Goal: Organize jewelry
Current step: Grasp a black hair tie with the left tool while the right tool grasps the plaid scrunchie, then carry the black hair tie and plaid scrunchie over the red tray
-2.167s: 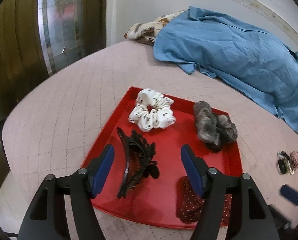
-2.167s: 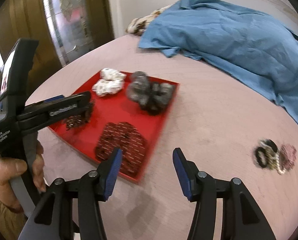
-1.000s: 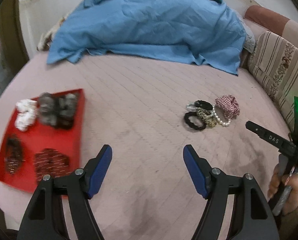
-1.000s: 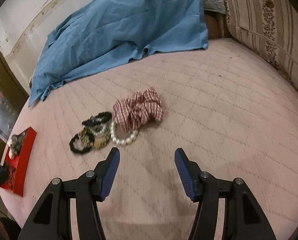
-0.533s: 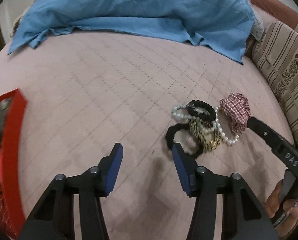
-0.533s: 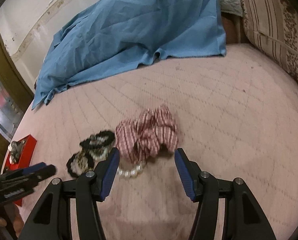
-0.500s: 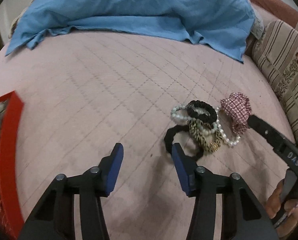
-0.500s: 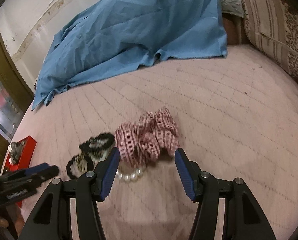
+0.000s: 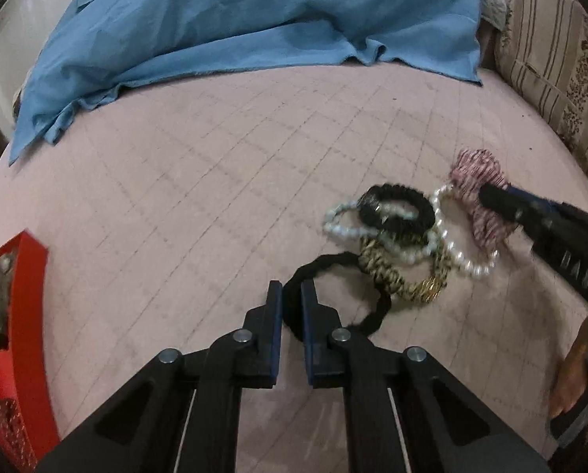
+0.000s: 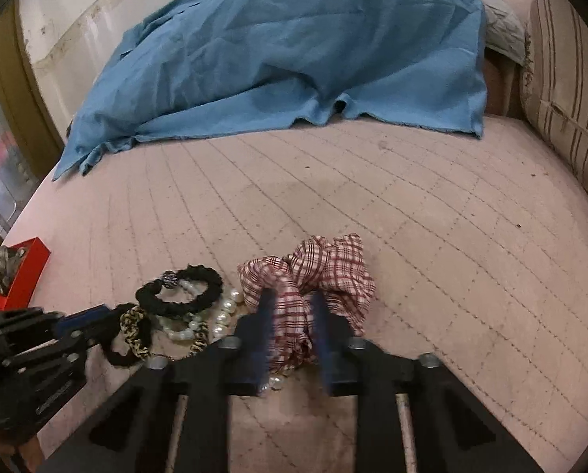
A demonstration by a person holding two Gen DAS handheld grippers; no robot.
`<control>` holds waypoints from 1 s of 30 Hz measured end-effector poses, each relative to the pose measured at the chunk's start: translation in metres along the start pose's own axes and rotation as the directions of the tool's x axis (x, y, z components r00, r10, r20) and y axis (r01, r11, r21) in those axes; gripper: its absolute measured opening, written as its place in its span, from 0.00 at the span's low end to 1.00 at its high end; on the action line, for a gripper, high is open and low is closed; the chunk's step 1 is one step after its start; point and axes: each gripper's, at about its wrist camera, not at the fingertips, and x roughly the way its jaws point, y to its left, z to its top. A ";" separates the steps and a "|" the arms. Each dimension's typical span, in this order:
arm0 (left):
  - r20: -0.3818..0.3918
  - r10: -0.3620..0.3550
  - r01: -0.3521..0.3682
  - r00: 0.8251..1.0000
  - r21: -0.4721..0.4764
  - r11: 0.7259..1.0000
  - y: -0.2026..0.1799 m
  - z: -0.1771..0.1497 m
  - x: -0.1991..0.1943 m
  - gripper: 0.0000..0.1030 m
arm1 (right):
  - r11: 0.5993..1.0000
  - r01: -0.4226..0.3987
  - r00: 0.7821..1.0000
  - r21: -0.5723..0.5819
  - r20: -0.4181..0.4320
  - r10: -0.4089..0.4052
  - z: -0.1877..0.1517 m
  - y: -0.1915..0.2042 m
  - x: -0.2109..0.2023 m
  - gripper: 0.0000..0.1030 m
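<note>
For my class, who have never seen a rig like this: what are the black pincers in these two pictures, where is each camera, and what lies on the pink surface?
No robot here: a person holds a hand-operated two-finger gripper in each hand, and each carries a fisheye camera looking along its fingers.

In the left wrist picture, the left gripper is pinching a thin black elastic hair band. In the right wrist picture, the right gripper is closed on a red-and-white checked fabric scrunchie.

Both lie on a pink quilted bedspread, in a small heap with a thick black scrunchie, a leopard-print hair tie and white pearl bracelets. At the left edge sits a red tray; behind lies a blue cloth.
</note>
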 end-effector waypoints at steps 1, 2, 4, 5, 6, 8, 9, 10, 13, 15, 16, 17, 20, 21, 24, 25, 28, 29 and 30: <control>-0.001 0.011 -0.011 1.000 -0.008 1.000 0.005 -0.003 -0.004 0.08 | 1.000 -0.003 1.000 0.009 0.004 0.003 0.000 -0.002 -0.002 0.11; 0.001 0.031 -0.031 1.000 -0.018 0.999 0.012 -0.006 -0.009 0.08 | 1.000 -0.003 1.000 0.017 0.011 0.002 0.001 -0.005 -0.005 0.10; 0.010 0.064 -0.063 0.998 -0.041 0.997 0.027 -0.013 -0.022 0.08 | 1.000 -0.002 1.000 0.031 0.028 0.002 0.001 -0.007 -0.012 0.10; 0.013 0.073 -0.072 0.997 -0.055 0.996 0.035 -0.016 -0.028 0.08 | 0.999 -0.006 0.999 0.037 0.035 0.005 0.001 -0.007 -0.015 0.09; 0.017 0.075 -0.074 0.997 -0.072 0.995 0.043 -0.019 -0.036 0.08 | 0.999 -0.009 0.999 0.042 0.044 0.007 0.001 -0.008 -0.019 0.09; 0.027 0.069 -0.066 0.997 -0.113 0.991 0.060 -0.027 -0.053 0.08 | 0.999 -0.011 0.998 0.050 0.058 0.008 0.000 -0.006 -0.026 0.09; 0.033 0.063 -0.058 0.997 -0.127 0.990 0.064 -0.029 -0.059 0.08 | 0.998 -0.013 0.998 0.054 0.063 0.010 -0.001 -0.005 -0.029 0.09; 0.043 0.050 -0.043 0.998 -0.143 0.989 0.069 -0.033 -0.067 0.08 | 0.998 -0.021 0.997 0.062 0.069 0.017 -0.003 -0.005 -0.034 0.09; 0.076 0.020 -0.006 0.997 -0.184 0.983 0.081 -0.044 -0.092 0.08 | 0.995 -0.051 0.996 0.081 0.080 0.045 -0.008 -0.003 -0.047 0.09; 0.096 0.011 0.008 0.995 -0.190 0.982 0.082 -0.051 -0.105 0.08 | 0.994 -0.063 0.995 0.087 0.087 0.055 -0.013 0.000 -0.055 0.09; 0.107 0.008 0.013 0.994 -0.190 0.982 0.081 -0.054 -0.111 0.09 | 0.994 -0.066 0.994 0.087 0.089 0.059 -0.014 0.002 -0.057 0.09; 0.120 0.007 0.016 0.993 -0.186 0.982 0.081 -0.058 -0.119 0.09 | 0.994 -0.069 0.994 0.087 0.091 0.061 -0.016 0.003 -0.060 0.09; 0.154 0.020 0.005 0.988 -0.162 0.987 0.076 -0.066 -0.136 0.09 | 0.992 -0.080 0.993 0.099 0.092 0.071 -0.023 0.007 -0.068 0.09; 0.166 0.025 0.001 0.986 -0.153 0.988 0.076 -0.070 -0.143 0.09 | 0.991 -0.082 0.993 0.104 0.092 0.072 -0.025 0.009 -0.071 0.09; 0.179 0.024 0.004 0.983 -0.153 0.988 0.076 -0.077 -0.154 0.09 | 0.990 -0.083 0.993 0.114 0.091 0.073 -0.037 0.012 -0.080 0.09; 0.180 0.021 0.008 0.983 -0.159 0.987 0.078 -0.080 -0.156 0.09 | 0.989 -0.086 0.993 0.120 0.087 0.076 -0.041 0.013 -0.083 0.09; 0.179 0.015 0.019 0.984 -0.186 0.982 0.086 -0.088 -0.160 0.09 | 0.987 -0.092 0.994 0.130 0.075 0.083 -0.056 0.018 -0.092 0.09; 0.178 0.014 0.021 0.984 -0.193 0.981 0.088 -0.090 -0.161 0.09 | 0.987 -0.092 0.994 0.130 0.071 0.084 -0.060 0.020 -0.094 0.09; 0.176 0.014 0.023 0.984 -0.204 0.979 0.090 -0.092 -0.161 0.09 | 0.987 -0.093 0.994 0.130 0.067 0.085 -0.064 0.022 -0.096 0.09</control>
